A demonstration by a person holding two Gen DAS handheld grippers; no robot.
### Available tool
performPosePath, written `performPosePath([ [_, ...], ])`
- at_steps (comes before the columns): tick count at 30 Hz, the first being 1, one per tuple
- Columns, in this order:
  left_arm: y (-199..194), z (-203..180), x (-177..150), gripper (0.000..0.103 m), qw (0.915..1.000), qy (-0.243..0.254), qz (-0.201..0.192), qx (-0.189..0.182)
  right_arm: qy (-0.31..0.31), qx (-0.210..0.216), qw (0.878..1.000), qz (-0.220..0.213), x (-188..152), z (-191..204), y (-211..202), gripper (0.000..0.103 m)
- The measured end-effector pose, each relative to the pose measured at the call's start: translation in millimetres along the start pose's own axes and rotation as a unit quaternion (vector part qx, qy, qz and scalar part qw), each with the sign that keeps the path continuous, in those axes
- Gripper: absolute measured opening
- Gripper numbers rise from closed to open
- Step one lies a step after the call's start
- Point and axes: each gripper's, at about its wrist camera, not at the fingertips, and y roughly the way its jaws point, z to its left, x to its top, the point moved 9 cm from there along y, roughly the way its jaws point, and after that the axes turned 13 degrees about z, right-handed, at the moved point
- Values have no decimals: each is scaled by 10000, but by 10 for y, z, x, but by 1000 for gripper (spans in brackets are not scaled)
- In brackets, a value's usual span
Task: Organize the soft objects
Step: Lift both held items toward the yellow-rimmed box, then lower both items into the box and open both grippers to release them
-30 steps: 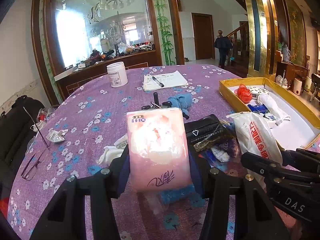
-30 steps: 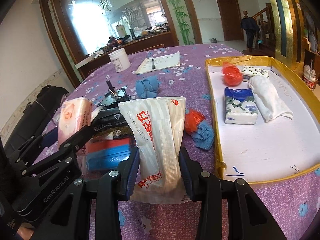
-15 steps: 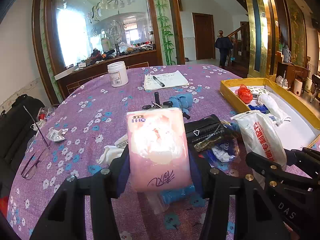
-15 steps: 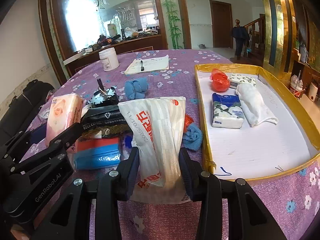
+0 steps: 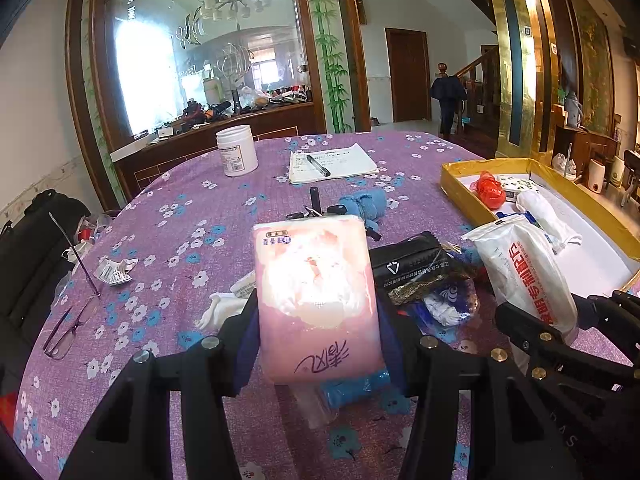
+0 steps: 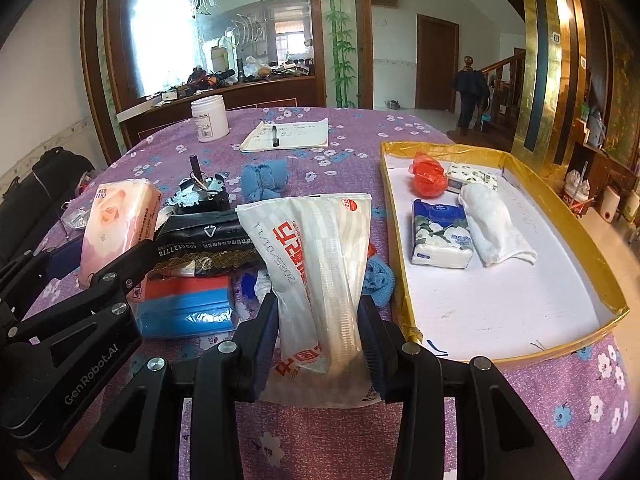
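Observation:
My left gripper [image 5: 316, 336] is shut on a pink tissue pack [image 5: 316, 296], held above the purple flowered tablecloth; the pack also shows in the right wrist view [image 6: 116, 232]. My right gripper [image 6: 318, 332] is shut on a white plastic bag with red lettering [image 6: 316, 256], also seen in the left wrist view [image 5: 524, 272]. A gold-rimmed tray [image 6: 400, 248] with a white floor lies to the right and holds a red bag [image 6: 428, 176], a blue tissue pack [image 6: 440, 236], a rolled white cloth [image 6: 492, 224] and a flowered pack [image 6: 472, 174].
A pile lies between the grippers: a black pouch [image 6: 204, 236], a red-and-blue pack [image 6: 188, 304], blue cloths [image 6: 264, 180], keys [image 6: 200, 192]. A white jar [image 6: 209, 118], a notepad with a pen [image 6: 288, 136], glasses [image 5: 68, 320] and a black bag [image 5: 28, 264] lie further off.
Both grippers keep their holds. The right gripper with the white bag has risen and drifted slightly right toward the tray; the left view has hardly changed.

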Motion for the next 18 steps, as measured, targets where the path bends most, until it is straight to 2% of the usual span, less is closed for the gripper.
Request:
performPosePath([
  [8,-8,-1,8,52,10000,8,-20,3,-14,3,10000,-8,6,4,-11,43],
  [13,-31,-25,24,52,10000,10,-12,-14,27,239,9996,-130,15,-35,-91,43],
  [18,-166,-128,128,52,9995,18,80,-318,465,534,9964,-459,151,-427,-401,43],
])
